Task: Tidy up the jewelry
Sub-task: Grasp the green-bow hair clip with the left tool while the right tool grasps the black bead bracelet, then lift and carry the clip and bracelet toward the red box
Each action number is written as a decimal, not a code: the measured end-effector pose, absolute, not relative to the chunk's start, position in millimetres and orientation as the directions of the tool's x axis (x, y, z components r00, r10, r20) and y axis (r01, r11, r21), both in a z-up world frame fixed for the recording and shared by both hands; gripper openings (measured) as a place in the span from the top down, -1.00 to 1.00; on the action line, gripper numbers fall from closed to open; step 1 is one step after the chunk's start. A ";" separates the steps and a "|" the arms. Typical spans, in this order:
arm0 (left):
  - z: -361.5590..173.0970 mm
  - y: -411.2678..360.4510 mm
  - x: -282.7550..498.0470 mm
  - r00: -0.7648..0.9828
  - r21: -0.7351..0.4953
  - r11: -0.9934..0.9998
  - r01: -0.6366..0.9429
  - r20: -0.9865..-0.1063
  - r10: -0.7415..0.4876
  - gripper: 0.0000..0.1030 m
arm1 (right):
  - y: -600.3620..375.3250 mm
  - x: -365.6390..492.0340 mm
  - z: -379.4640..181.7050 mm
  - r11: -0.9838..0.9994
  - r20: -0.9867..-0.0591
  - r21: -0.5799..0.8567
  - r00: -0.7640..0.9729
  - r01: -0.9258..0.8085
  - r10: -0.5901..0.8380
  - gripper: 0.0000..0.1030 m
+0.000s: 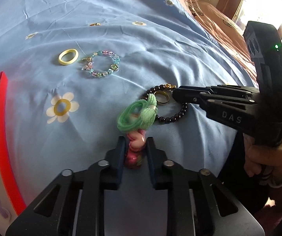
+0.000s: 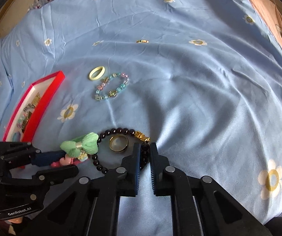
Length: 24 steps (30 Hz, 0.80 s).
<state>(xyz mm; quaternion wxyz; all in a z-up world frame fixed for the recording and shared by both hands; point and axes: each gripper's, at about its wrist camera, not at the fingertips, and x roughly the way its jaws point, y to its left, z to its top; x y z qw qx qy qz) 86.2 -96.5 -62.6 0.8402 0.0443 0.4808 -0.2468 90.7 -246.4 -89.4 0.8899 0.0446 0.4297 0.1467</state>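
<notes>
My left gripper [image 1: 135, 142] is shut on a pink hair tie with a green bow [image 1: 139, 114], also seen in the right wrist view [image 2: 80, 147]. My right gripper [image 2: 145, 147] is shut on a black bead bracelet [image 2: 109, 132] with a gold charm [image 2: 142, 134]; in the left wrist view its tip [image 1: 177, 94] rests on the bracelet [image 1: 172, 117]. A gold ring [image 2: 119, 143] lies inside the bracelet loop. A pastel bead bracelet [image 2: 111, 87] and a pale yellow ring [image 2: 96, 73] lie farther off. A red tray [image 2: 42, 98] with several pieces is at left.
Everything lies on a blue flowered bedsheet [image 2: 200, 98]. A brown patterned cloth [image 1: 210, 13] and a bright window lie far right. The red tray's edge [image 1: 1, 127] is close on my left.
</notes>
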 end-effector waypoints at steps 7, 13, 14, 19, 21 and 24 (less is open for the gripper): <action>-50.2 -75.9 79.0 0.447 -0.206 0.891 0.405 -0.805 -0.390 0.71 | -244.0 79.9 -69.1 0.942 -0.706 0.220 0.624 -0.254 0.334 0.86; -33.8 -55.3 69.7 0.487 -0.245 0.897 0.367 -0.771 -0.410 0.71 | -233.1 70.8 -41.8 0.928 -0.653 0.221 0.661 -0.300 0.369 0.86; -31.5 -52.4 68.0 0.494 -0.245 0.899 0.363 -0.767 -0.409 0.71 | -231.0 70.4 -38.9 0.926 -0.648 0.221 0.663 -0.306 0.374 0.86; -22.6 -36.3 59.6 0.518 -0.255 0.905 0.339 -0.753 -0.406 0.71 | -219.2 65.0 -24.0 0.913 -0.620 0.224 0.672 -0.342 0.404 0.86; -22.6 -30.6 58.2 0.514 -0.264 0.907 0.329 -0.755 -0.407 0.71 | -213.3 64.1 -20.7 0.910 -0.614 0.222 0.674 -0.351 0.410 0.86; -27.0 -24.7 56.4 0.507 -0.266 0.910 0.318 -0.763 -0.400 0.71 | -204.9 62.5 -16.3 0.903 -0.609 0.219 0.671 -0.370 0.423 0.86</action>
